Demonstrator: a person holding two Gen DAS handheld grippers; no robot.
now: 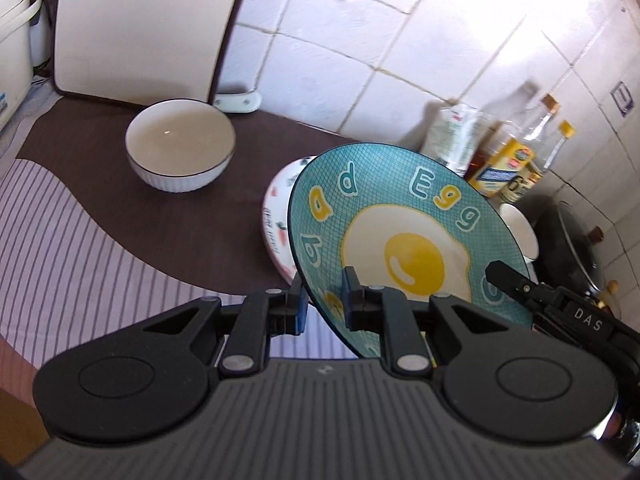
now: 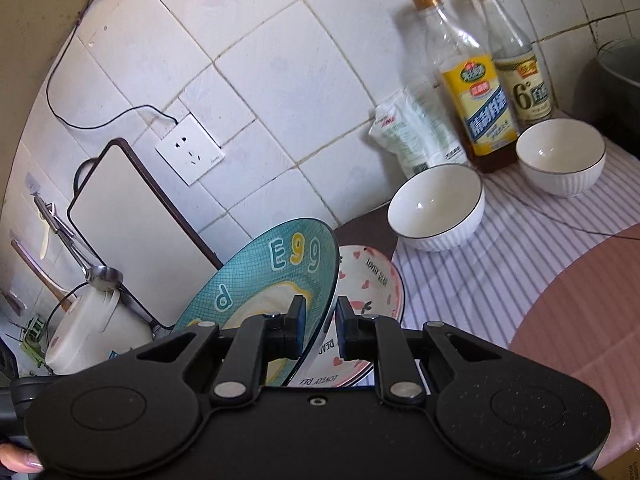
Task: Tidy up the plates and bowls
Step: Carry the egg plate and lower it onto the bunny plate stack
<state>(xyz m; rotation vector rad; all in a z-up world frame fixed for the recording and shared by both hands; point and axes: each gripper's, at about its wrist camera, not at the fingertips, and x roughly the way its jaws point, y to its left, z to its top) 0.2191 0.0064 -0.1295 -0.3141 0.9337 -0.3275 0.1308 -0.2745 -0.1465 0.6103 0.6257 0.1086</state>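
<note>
A teal plate with a fried-egg picture [image 1: 400,224] is held tilted above a white plate with pink hearts [image 1: 276,220] that lies on the cloth. My left gripper [image 1: 324,304] is shut on the teal plate's near rim. My right gripper [image 2: 318,316] is shut on the opposite rim of the teal plate [image 2: 272,276], over the heart plate [image 2: 372,280]. A white ribbed bowl [image 1: 180,144] stands at the back left in the left wrist view. Two more white bowls [image 2: 436,208] [image 2: 560,156] stand to the right in the right wrist view.
A cream cutting board [image 1: 140,28] leans on the tiled wall. Sauce bottles [image 2: 472,84] and a white pouch [image 2: 416,132] stand by the wall. A rice cooker [image 2: 96,328] stands at the left, a dark pot [image 1: 568,240] at the right. A striped cloth [image 2: 480,264] covers the counter.
</note>
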